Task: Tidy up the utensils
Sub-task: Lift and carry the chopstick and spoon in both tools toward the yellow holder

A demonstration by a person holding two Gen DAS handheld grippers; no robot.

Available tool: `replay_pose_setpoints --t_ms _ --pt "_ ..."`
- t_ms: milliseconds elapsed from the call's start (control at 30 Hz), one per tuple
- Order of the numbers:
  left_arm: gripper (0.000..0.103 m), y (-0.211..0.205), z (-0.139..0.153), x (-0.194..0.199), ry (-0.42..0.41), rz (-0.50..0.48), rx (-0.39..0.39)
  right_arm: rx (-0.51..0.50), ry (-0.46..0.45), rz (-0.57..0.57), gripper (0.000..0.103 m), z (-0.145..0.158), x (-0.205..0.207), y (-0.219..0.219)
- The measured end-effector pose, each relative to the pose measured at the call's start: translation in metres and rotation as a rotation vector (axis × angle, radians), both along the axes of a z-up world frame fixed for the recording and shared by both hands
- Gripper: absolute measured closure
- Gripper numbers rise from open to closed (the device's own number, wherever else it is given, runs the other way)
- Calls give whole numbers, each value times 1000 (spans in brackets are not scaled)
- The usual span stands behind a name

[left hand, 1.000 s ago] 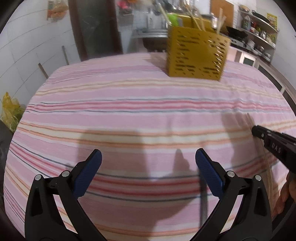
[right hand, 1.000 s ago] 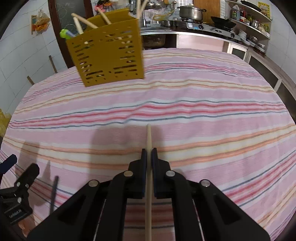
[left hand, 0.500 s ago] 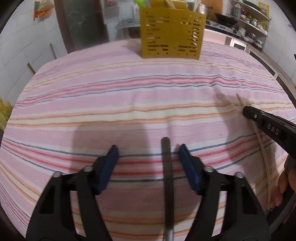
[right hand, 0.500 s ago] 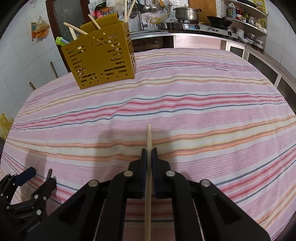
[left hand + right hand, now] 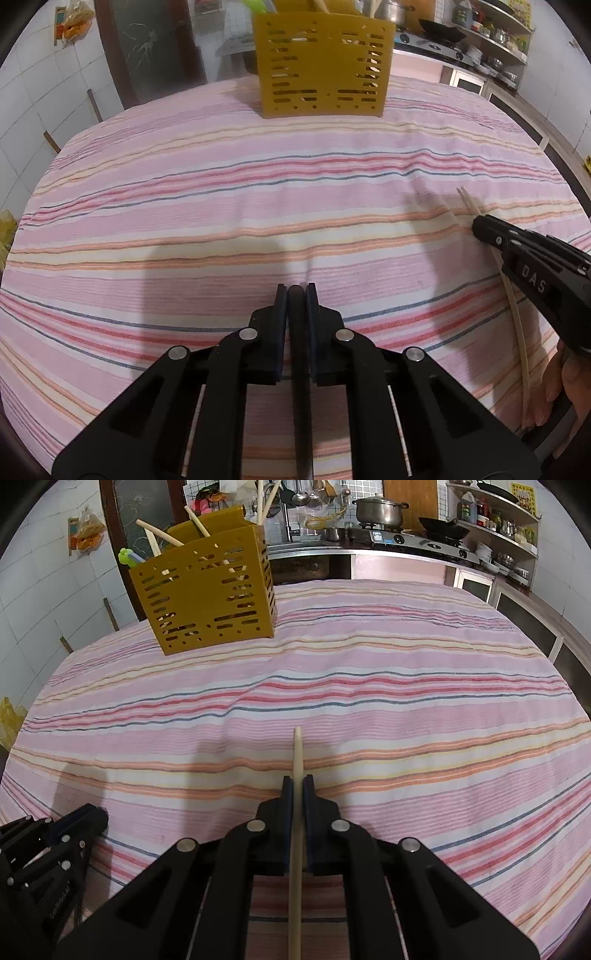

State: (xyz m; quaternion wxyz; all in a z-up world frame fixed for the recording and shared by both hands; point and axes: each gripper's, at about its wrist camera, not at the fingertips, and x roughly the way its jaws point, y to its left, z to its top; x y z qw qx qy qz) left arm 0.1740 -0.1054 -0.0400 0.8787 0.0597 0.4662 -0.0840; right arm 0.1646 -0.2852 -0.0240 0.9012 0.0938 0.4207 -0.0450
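My left gripper is shut on a thin dark utensil handle that runs back between its fingers, low over the striped tablecloth. My right gripper is shut on a pale wooden chopstick whose tip points forward; it also shows in the left wrist view with the chopstick. A yellow slotted utensil holder stands at the far side of the table; in the right wrist view the holder has several wooden utensils in it.
The table edge falls away to the right. A counter with a stove and a pot lies behind the table, with shelves at the right. A dark door stands behind the holder.
My left gripper moved over the dark utensil on the cloth and closed on it. The right gripper kept its hold on the chopstick and shifted slightly.
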Motion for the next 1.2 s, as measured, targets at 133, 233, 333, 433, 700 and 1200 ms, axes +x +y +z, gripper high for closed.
replay_pose_setpoints --t_ms 133,233,333,433,700,1200 --pt "95 10 6 0 -17 22 -30 6 -28 1 97 7 -4 1" --pt "95 19 14 0 -51 50 -50 13 -69 6 97 17 -10 2" --pt "94 26 24 -3 -109 69 -49 18 -118 11 97 29 -15 5" --pt "94 34 33 -5 -153 88 -53 43 -180 29 97 40 -21 8" --pt "95 53 58 -12 -252 129 -93 26 -340 47 97 74 -37 19" --pt "95 67 103 -33 -463 112 -138 -11 -486 47 97 108 -48 25"
